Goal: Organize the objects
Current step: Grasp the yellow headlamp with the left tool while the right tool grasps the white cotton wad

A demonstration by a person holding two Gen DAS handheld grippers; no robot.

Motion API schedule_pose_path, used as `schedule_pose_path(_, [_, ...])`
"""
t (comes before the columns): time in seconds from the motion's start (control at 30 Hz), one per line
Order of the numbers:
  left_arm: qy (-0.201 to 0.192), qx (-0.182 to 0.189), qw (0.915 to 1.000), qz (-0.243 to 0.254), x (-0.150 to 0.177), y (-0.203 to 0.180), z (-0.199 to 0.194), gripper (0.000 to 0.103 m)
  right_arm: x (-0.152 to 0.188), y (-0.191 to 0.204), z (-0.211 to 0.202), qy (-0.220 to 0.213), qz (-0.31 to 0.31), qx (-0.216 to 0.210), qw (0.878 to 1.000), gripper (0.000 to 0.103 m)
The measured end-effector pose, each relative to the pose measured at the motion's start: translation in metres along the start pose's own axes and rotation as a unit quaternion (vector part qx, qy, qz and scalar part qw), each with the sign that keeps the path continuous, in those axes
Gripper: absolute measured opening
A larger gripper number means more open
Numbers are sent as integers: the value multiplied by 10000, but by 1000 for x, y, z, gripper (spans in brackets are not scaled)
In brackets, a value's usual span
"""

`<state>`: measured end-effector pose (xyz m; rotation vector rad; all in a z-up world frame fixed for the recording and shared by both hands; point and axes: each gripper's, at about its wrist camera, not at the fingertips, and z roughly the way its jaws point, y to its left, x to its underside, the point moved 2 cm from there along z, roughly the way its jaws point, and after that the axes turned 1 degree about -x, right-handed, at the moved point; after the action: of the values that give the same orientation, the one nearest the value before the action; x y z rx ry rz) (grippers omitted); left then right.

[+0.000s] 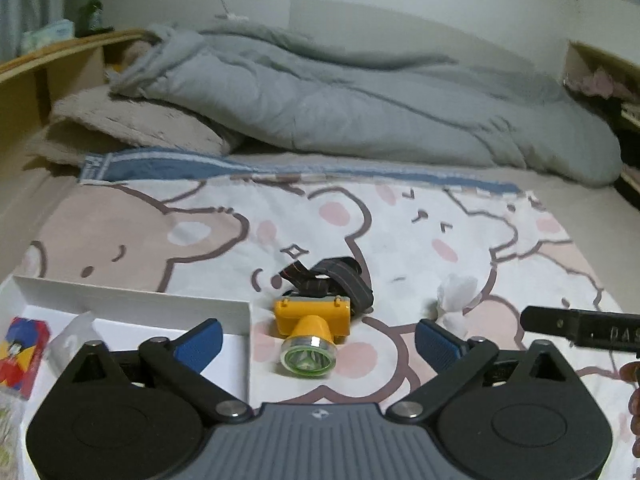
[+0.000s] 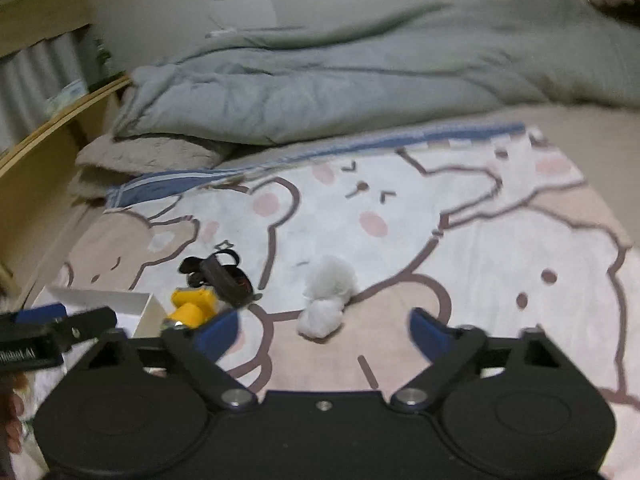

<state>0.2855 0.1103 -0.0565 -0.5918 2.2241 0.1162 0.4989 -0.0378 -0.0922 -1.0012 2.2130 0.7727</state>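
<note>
Bed point(image 1: 580, 208), covered by a cartoon-bear blanket point(image 1: 400, 224) in pink, white and brown outline; a rumpled grey quilt point(image 1: 320, 92) of soft padded cloth lies heaped along its far side over a beige pillow point(image 1: 132, 124). White tray point(image 1: 132, 300), thin-walled and rectangular, at the near left; it is cut off by the frame edge and partly hidden behind the left gripper point(image 1: 318, 338). Inside it a red, blue and yellow packet point(image 1: 24, 352) and a clear wrapper point(image 1: 72, 340), the latter hard to make out. Yellow headlamp point(image 1: 310, 330), hard plastic with a round clear lens and a dark elastic strap point(image 1: 340, 280), on the blanket just right of the tray wall, between the left gripper's blue-padded fingers point(image 1: 202, 342), which are spread and touch nothing. Crumpled white tissue point(image 2: 326, 300), soft and lumpy, ahead of the right gripper point(image 2: 324, 332), whose fingers are likewise spread and empty; this view is blurred.
</note>
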Motion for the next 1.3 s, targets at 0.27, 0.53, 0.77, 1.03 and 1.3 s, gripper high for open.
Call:
schedule_pose_path(0.27, [825, 339, 9960, 52, -13, 0, 56, 76, -8, -18, 48, 562, 885, -8, 9945, 65])
schedule_pose_path(0.53, [1290, 404, 9907, 120, -19, 5, 94, 57, -18, -24, 90, 893, 1165, 33, 9892, 54])
schedule_pose_path(0.77, [1930, 413, 9803, 13, -24, 10, 116, 56, -18, -28, 112, 1195, 1245, 101, 9849, 41])
schedule_pose_path(1.03, [3008, 310, 9532, -50, -41, 7, 146, 49, -18, -23, 126, 1439, 1294, -99, 9810, 38])
schedule_pose_path(1.3, [3805, 179, 9246, -88, -42, 6, 182, 43, -20, -34, 130, 1481, 1538, -207, 9767, 37])
